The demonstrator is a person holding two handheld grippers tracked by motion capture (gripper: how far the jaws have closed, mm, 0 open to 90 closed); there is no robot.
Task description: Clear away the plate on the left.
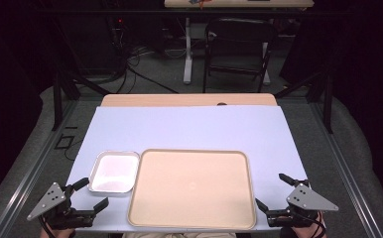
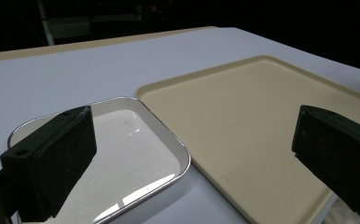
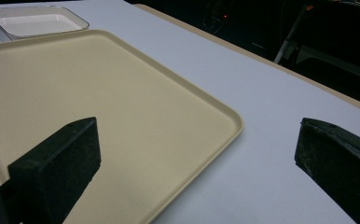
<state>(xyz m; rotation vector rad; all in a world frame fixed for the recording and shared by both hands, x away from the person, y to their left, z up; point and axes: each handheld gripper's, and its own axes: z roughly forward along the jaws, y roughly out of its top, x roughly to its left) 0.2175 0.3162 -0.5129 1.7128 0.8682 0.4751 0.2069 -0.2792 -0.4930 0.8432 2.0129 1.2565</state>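
A large beige tray (image 1: 192,188) lies empty at the near middle of the table. Touching its left side is a small white metal-rimmed tray (image 1: 113,171), also empty. My left gripper (image 1: 91,193) hovers open at the table's near left corner, its jaws spread just in front of the small tray (image 2: 122,154) and the beige tray's corner (image 2: 243,121). At the near right corner my right gripper (image 1: 274,192) is open too, beside the beige tray's right edge (image 3: 122,116). The small tray (image 3: 36,21) sits far off in the right gripper view. Nothing is between either pair of jaws.
A pale blue sheet (image 1: 189,129) covers the table, with a wooden strip (image 1: 189,100) along the far edge. Beyond the table stand a dark chair (image 1: 239,47), a white table leg (image 1: 187,49) and cables on the floor.
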